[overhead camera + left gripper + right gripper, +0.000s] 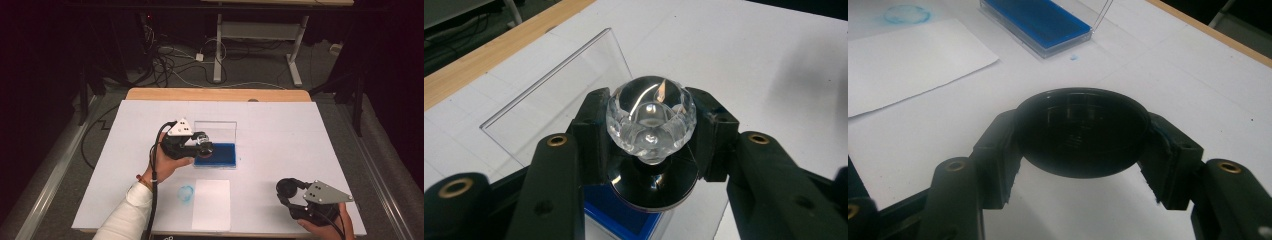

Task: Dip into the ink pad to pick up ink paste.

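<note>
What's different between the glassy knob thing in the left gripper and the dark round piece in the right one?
The faceted clear knob is see-through and sparkles; the black round cap is opaque and smooth. The knob sits on a black disc base and is held over the blue ink pad, while the cap is held low near the table's front right corner. The knob looks ball-shaped, the cap a shallow dome. Both are round and clamped between black fingers.

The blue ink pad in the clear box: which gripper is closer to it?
Left. The left gripper, holding a crystal-knobbed stamp, is at the blue ink pad. The right gripper, clamping a black cap, sits far off near the table's front edge.
</note>
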`<state>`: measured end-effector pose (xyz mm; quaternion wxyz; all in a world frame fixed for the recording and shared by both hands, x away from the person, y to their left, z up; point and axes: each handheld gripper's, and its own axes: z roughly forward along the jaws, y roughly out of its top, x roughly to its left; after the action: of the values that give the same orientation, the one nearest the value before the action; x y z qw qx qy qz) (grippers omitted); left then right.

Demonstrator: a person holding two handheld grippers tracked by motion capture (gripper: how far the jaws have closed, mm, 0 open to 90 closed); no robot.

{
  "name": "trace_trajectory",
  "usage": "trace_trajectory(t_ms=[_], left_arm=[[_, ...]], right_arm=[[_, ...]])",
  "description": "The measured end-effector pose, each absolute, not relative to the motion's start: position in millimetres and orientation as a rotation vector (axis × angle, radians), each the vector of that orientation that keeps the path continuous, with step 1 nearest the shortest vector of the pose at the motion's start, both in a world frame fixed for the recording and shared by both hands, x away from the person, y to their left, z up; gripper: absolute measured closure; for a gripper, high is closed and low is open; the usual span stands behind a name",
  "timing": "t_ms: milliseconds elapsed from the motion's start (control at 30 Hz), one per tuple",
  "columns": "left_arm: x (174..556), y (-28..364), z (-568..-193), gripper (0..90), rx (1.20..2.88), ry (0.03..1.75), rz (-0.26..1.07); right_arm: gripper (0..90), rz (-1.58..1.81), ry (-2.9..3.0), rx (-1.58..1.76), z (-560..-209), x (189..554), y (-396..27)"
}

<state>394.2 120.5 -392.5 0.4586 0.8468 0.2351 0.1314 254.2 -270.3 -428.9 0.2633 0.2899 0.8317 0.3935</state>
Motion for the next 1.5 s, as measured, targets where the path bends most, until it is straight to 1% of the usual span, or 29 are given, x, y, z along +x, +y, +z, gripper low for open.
trace_trajectory(t_ms=[567, 967, 1267, 1433, 1500], left_arm=[[378.2, 121.0, -382.5, 54.5, 2.076, 0.531, 0.335], [374.7, 126.0, -380.2, 54.5, 2.078, 0.537, 0.35], [387.4, 119.1, -383.6, 54.5, 2.091, 0.544, 0.352], [401.7, 115.7, -396.1, 54.5, 2.103, 0.582, 0.323], [408.6, 115.6, -403.0, 54.5, 2.099, 0.598, 0.292]], right_arm=[[38.5, 1.078, 2.26, 0.759, -428.1, 262.0, -265.9], [38.6, 1.077, 2.276, 0.739, -428.5, 265.7, -260.4], [38.5, 1.075, 2.287, 0.746, -430.7, 267.6, -258.3], [38.6, 1.074, 2.294, 0.749, -431.4, 268.4, -256.5], [38.5, 1.069, 2.3, 0.743, -432.5, 269.0, -255.9]])
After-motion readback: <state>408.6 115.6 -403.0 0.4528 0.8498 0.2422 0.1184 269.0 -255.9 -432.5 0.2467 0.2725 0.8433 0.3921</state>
